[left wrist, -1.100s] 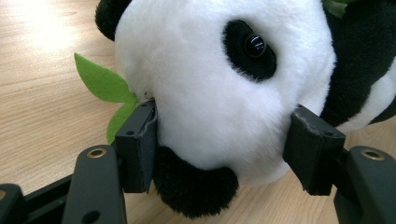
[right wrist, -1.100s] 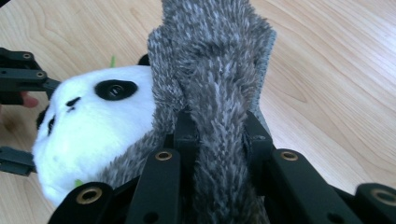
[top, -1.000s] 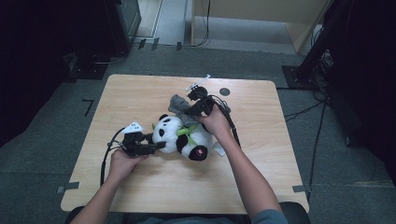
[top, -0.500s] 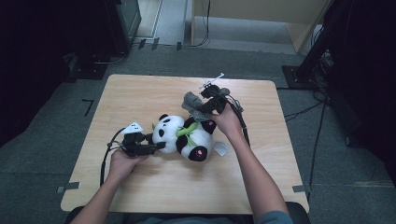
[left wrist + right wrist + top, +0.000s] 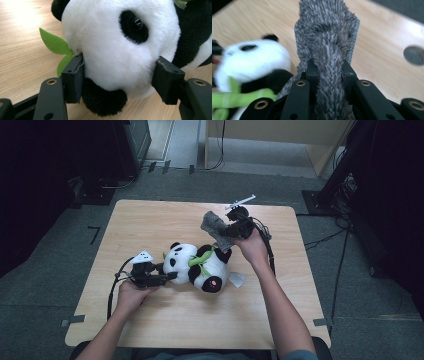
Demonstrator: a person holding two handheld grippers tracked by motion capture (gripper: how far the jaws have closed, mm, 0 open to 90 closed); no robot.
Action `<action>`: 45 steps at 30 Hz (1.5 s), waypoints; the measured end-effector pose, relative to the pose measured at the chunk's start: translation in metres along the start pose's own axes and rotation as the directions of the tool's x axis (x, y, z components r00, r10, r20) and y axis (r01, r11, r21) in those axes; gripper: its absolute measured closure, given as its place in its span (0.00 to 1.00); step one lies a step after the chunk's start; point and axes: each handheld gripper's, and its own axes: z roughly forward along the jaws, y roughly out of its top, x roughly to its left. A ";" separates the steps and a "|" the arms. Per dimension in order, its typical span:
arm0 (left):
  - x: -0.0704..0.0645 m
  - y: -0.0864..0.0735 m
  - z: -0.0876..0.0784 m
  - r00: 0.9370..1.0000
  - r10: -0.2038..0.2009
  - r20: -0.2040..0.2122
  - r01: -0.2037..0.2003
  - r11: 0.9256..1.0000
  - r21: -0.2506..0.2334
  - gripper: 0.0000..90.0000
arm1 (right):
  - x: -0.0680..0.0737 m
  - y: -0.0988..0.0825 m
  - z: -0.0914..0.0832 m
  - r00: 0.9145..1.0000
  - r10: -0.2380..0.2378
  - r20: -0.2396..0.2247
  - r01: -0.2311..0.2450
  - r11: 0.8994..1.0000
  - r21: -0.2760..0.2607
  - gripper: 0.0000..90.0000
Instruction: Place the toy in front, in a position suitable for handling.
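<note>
Grey cloth (image 5: 327,45) pinched (panda (image 5: 117,47) clamped) between fingers (image 5: 312,72)

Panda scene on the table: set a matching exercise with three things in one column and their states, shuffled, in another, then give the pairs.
Things:
1. panda's head
2. grey fuzzy cloth
3. green leaf

States:
A. pinched in the right gripper
B. loose beside one jaw of the left gripper
C. squeezed between the left gripper's pads

Pairs: 1-C, 2-A, 3-B

Plush panda (image 5: 200,265) on wooden table (image 5: 150,220)
</note>
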 end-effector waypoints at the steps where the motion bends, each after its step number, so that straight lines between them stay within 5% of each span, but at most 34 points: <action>1: 0.000 0.000 0.000 1.000 -0.001 0.000 0.001 1.000 0.000 0.38 | 0.003 0.002 -0.005 1.000 -0.006 -0.006 0.006 1.000 -0.017 0.83; 6: -0.001 0.000 0.000 1.000 -0.001 -0.003 0.001 1.000 -0.002 0.38 | 0.023 0.012 -0.021 0.997 -0.059 -0.041 0.056 0.995 -0.084 0.83; 12: -0.001 0.000 0.000 1.000 -0.001 -0.006 0.001 1.000 -0.003 0.38 | 0.051 0.021 -0.020 0.987 -0.129 -0.092 0.119 0.987 -0.107 0.83; 18: 0.001 0.000 0.000 1.000 -0.006 0.009 0.006 1.000 -0.011 0.38 | 0.088 0.028 -0.002 0.966 -0.176 -0.190 0.160 0.982 -0.099 0.83; 25: 0.001 0.000 0.000 1.000 -0.005 0.008 0.005 1.000 -0.014 0.38 | 0.115 0.021 0.031 0.945 -0.204 -0.255 0.206 0.978 -0.021 0.83; 33: 0.000 0.000 0.000 1.000 0.003 0.000 -0.003 1.000 -0.011 0.38 | 0.111 0.008 0.053 0.940 -0.183 -0.290 0.196 0.980 0.017 0.84; 45: 0.001 0.000 0.000 1.000 -0.005 0.004 0.005 1.000 -0.014 0.40 | 0.074 -0.006 0.036 0.971 -0.114 -0.209 0.129 0.990 0.058 0.83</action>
